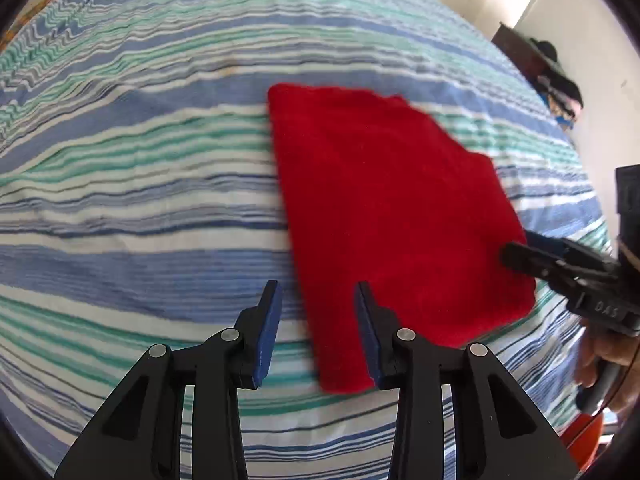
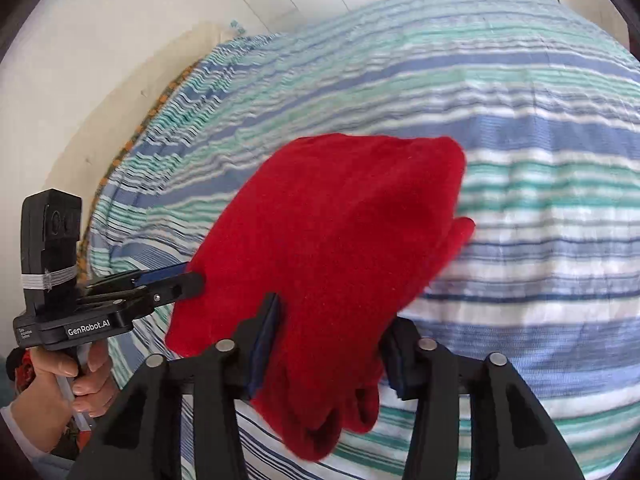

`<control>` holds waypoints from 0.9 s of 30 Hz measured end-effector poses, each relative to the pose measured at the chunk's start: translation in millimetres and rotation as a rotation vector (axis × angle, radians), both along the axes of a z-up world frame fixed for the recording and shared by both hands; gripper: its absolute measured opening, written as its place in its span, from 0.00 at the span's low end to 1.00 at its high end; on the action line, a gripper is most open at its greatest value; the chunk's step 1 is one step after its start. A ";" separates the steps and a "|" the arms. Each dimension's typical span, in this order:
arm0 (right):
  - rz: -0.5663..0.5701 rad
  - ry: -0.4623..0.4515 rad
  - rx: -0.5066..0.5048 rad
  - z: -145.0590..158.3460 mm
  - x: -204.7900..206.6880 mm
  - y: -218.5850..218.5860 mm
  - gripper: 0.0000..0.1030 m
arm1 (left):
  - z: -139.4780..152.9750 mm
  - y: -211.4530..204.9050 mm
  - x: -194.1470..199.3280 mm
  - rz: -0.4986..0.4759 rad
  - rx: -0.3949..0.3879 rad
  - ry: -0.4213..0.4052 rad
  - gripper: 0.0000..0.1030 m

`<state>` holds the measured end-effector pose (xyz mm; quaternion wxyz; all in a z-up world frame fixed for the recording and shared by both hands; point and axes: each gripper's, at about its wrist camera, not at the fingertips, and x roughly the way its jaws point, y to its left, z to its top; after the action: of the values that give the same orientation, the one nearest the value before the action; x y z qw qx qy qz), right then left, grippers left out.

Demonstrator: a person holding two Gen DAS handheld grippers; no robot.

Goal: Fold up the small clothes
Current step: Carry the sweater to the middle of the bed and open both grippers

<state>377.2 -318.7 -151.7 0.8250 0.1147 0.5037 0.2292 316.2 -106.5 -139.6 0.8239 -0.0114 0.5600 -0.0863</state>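
Note:
A red cloth (image 1: 392, 208) lies folded flat on the striped bed cover (image 1: 140, 208). My left gripper (image 1: 318, 320) is open just above the cloth's near left edge, holding nothing. My right gripper (image 2: 326, 344) is open with the cloth (image 2: 340, 248) lying between its jaws, its near edge bunched and hanging down. In the left wrist view the right gripper (image 1: 520, 250) touches the cloth's right edge. In the right wrist view the left gripper (image 2: 188, 276) sits at the cloth's left edge.
The bed cover (image 2: 540, 200) fills both views. A white wall (image 2: 100, 80) runs behind the bed's far left side. Dark furniture with piled clothes (image 1: 552, 80) stands past the bed's right edge. An orange object (image 1: 584, 444) sits low at the right.

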 end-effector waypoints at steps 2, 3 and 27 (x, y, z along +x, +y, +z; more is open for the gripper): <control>-0.030 -0.024 -0.129 -17.4 -34.3 -14.9 0.57 | -4.4 9.1 -35.7 0.009 0.015 -0.045 0.47; -0.054 -0.050 -0.144 -16.3 -52.4 -24.5 0.64 | -1.2 12.5 -51.2 0.016 0.032 -0.066 0.63; -0.117 -0.294 -0.401 103.6 -254.5 28.7 0.99 | 131.9 46.4 -186.5 0.124 0.202 -0.418 0.97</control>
<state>122.8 -289.9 -48.2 0.9074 -0.0570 0.4062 0.0909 129.8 -60.1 -7.8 0.9226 0.0546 0.3813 0.0204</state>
